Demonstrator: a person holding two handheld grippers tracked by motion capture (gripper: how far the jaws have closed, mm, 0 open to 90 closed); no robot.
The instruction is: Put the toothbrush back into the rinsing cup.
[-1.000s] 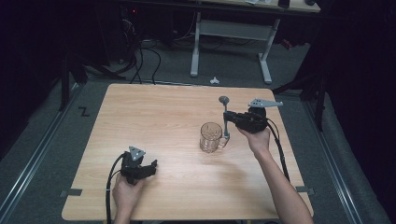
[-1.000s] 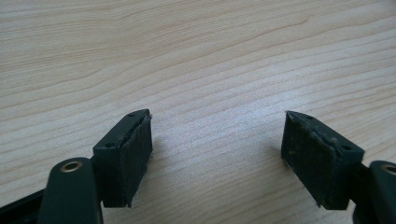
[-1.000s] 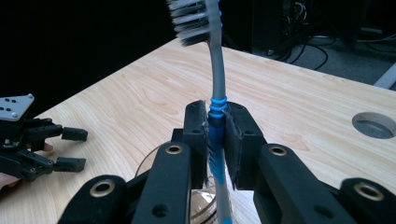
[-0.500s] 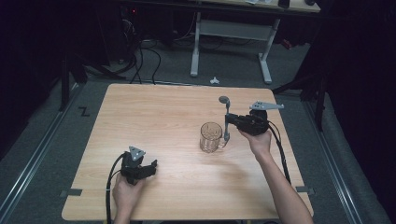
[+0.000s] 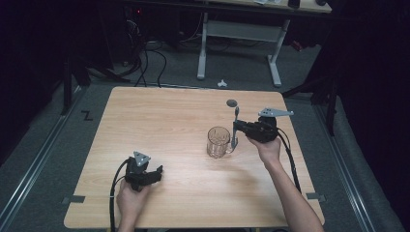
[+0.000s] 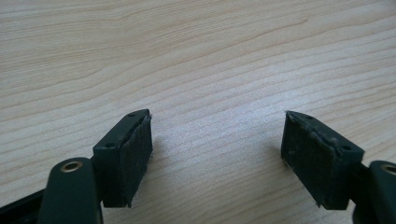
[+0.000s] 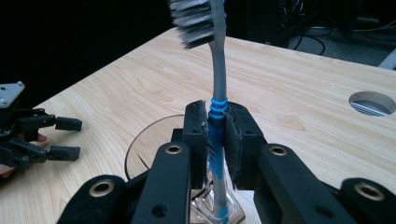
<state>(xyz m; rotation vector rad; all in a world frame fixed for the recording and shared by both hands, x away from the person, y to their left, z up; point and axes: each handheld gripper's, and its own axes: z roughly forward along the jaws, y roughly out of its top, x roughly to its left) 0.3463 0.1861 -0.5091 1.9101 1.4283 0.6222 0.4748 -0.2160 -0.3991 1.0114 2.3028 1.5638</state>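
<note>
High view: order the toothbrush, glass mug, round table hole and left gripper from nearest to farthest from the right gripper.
1. Toothbrush: clamped upright in the right gripper.
2. Glass mug: just beside it, toward the table's middle.
3. Round table hole: beyond it, near the far edge.
4. Left gripper: across the table, at the near left.

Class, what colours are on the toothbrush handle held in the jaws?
Grey with blue grip bands; the toothbrush shows best in the right gripper view.

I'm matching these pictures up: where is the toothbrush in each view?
High view: toothbrush right of centre, upright in the right gripper, beside the glass mug.
Right gripper view: centre, clamped between the jaws, bristles at top.
Left gripper view: not in it.
Shared landmark: the table's round hole.
</note>
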